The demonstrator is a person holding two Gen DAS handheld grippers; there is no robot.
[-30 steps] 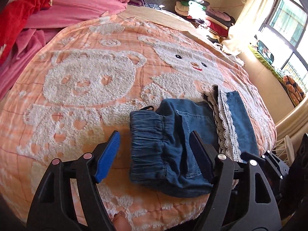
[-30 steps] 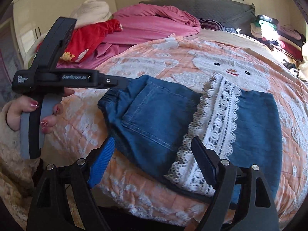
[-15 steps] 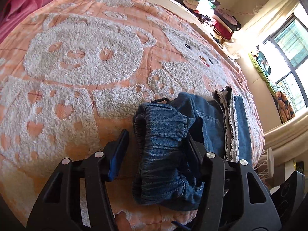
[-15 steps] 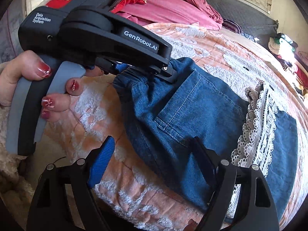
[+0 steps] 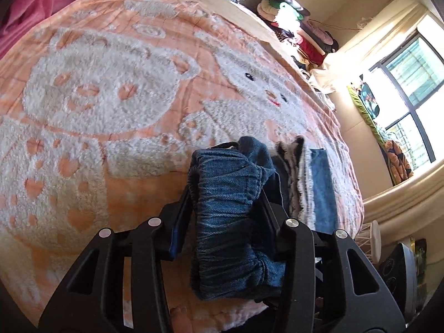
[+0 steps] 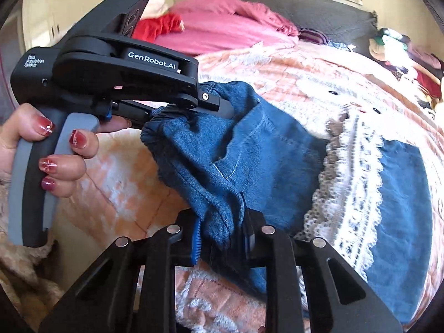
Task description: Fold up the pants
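Left wrist view: the black two-finger left gripper (image 5: 225,194) is clamping the gathered elastic waistband of the folded blue denim pants (image 5: 230,213), which are bunching thickly between its fingers. The pants are lying near the front edge of the peach quilted blanket with fluffy white bear figures (image 5: 111,91). The band of white lace trim (image 5: 301,183) is showing edge-on just beyond the gripped denim.

Right wrist view: the black right gripper with blue ribbed pads (image 6: 222,238) is pinching a lower corner of the waistband end. The left gripper (image 6: 222,108), gripped by a hand with red-painted nails (image 6: 55,152), is biting the upper corner. Denim is sagging between them; the lace trim (image 6: 352,177) is lying flat on the blanket (image 6: 277,66).
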